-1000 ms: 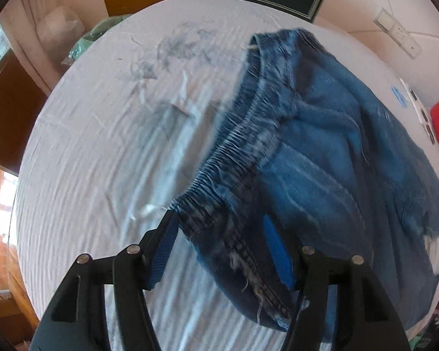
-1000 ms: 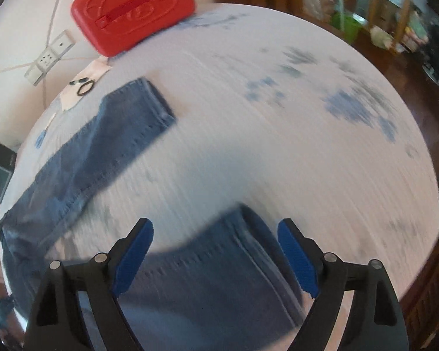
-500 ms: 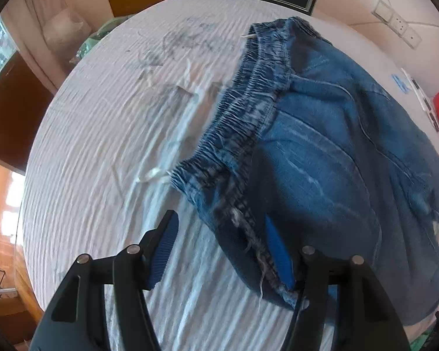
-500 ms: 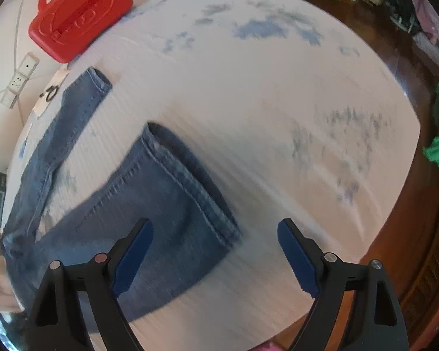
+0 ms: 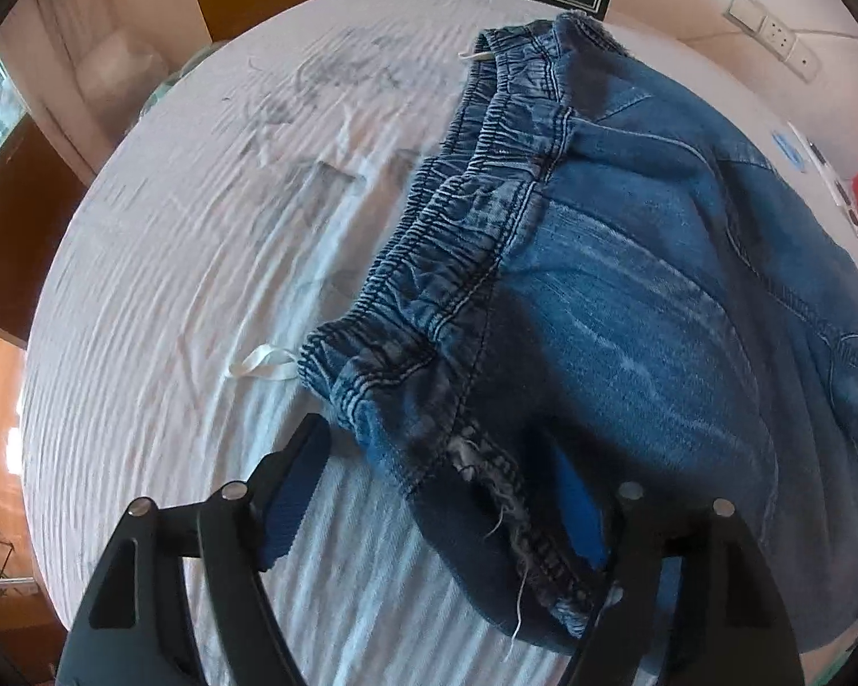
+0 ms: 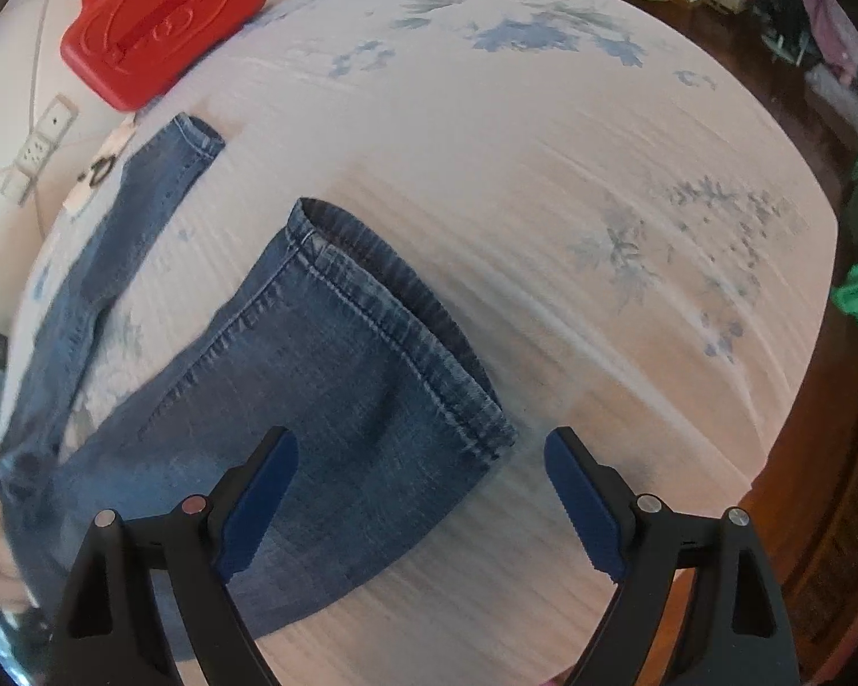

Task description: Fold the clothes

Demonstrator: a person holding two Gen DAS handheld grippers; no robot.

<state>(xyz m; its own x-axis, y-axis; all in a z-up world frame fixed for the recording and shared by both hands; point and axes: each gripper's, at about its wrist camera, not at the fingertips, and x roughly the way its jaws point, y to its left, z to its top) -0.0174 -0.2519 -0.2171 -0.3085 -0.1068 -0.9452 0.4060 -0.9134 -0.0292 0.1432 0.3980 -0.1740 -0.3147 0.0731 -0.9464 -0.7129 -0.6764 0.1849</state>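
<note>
The jeans [image 5: 629, 297] lie spread on the bed [image 5: 200, 286], not yet folded. The left gripper [image 5: 446, 491] is opening around the waistband corner. The right gripper [image 6: 423, 491] gapes over a leg hem, gripping nothing.

Both claws point steeply downward. The left claw [image 5: 437, 491] is opening, its blue pads not clamped together. The right claw [image 6: 420, 506] gapes wide, gripping nothing.

The right tongs [image 6: 420, 491] have slid from mid-leg to the jeans [image 6: 337, 377] hem.
</note>
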